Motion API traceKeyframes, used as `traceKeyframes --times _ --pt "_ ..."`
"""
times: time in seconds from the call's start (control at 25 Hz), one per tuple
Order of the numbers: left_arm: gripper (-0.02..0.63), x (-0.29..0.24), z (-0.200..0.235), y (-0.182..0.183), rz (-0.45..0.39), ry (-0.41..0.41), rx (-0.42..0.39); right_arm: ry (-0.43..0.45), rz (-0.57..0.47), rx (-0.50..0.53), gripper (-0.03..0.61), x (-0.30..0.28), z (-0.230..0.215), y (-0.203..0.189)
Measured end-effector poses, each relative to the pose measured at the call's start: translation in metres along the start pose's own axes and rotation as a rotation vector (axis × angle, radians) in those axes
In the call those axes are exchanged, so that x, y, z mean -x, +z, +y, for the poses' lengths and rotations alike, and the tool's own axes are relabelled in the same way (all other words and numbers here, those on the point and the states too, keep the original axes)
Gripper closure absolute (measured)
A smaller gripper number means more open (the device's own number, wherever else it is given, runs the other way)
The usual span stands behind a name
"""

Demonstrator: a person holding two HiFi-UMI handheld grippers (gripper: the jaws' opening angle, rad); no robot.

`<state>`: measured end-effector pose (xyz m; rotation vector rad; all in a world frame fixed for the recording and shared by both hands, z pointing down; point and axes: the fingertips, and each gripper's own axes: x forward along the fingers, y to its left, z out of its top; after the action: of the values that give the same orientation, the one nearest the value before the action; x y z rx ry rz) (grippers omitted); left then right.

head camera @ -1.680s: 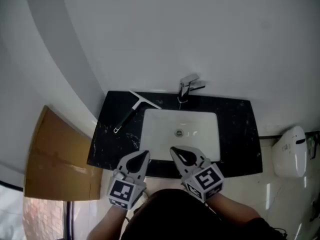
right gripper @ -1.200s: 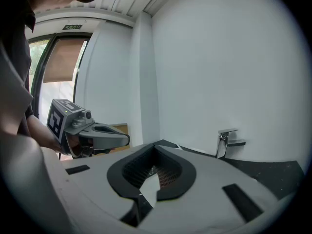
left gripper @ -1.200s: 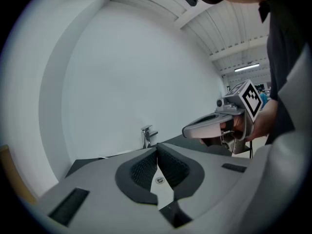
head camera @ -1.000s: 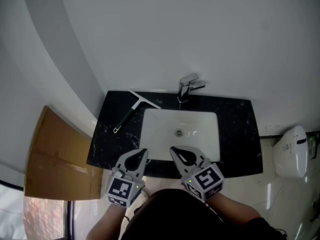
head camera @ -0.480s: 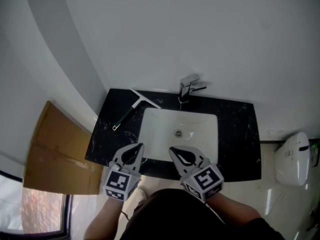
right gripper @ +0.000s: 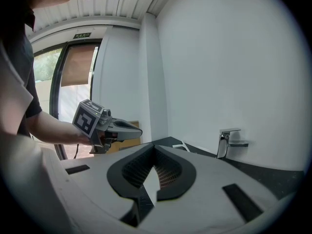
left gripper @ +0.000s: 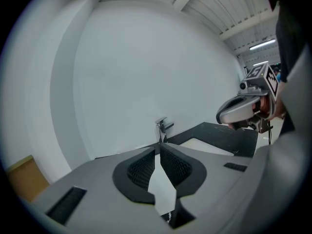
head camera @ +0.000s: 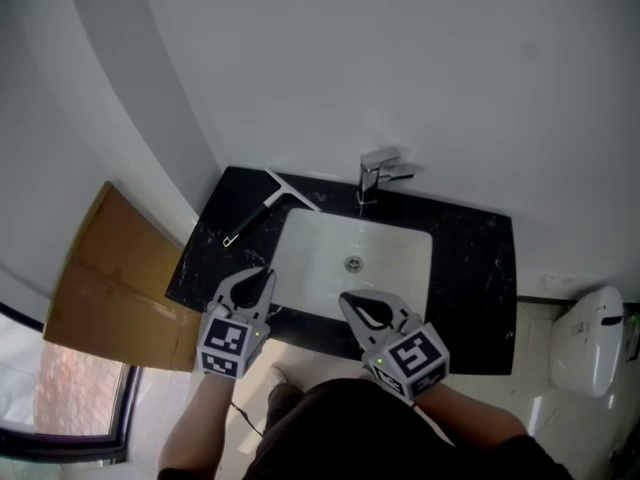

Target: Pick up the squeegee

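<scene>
The squeegee [head camera: 264,208] lies on the back left of the black countertop [head camera: 472,268], white blade toward the wall, dark handle pointing to the front left. In the right gripper view the squeegee [right gripper: 183,146] shows as a small white bar beyond the jaws. My left gripper [head camera: 256,280] hovers over the counter's front left edge, well short of the squeegee; its jaws [left gripper: 159,147] are opening by a thin slit with nothing between them. My right gripper [head camera: 362,312] hangs at the front edge below the basin, jaws [right gripper: 154,146] shut and empty.
A white basin [head camera: 388,244] is set into the counter, with a chrome faucet [head camera: 376,174] behind it against the white wall. A cardboard sheet [head camera: 112,280] leans left of the counter. A white fixture [head camera: 590,336] stands at the right, and a window at the lower left.
My left gripper has drifted left, away from the right one, toward the counter's front left corner. The right gripper has stayed near the basin's front. The squeegee lies where it was.
</scene>
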<state>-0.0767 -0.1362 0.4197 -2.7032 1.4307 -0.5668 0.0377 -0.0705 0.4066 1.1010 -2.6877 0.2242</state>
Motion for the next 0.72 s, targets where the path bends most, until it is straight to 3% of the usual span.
traceKeyframes --times 0.32,0.72 --pt "0.517 -0.027 0.028 -0.010 0.060 0.009 -0.032 0.013 0.018 -0.012 0.584 -0.010 -0.005 0.000" --pt "0.450 -0.089 0.099 -0.040 0.140 -0.047 -0.065 -0.031 0.050 -0.035 0.584 -0.065 -0.014 0.011"
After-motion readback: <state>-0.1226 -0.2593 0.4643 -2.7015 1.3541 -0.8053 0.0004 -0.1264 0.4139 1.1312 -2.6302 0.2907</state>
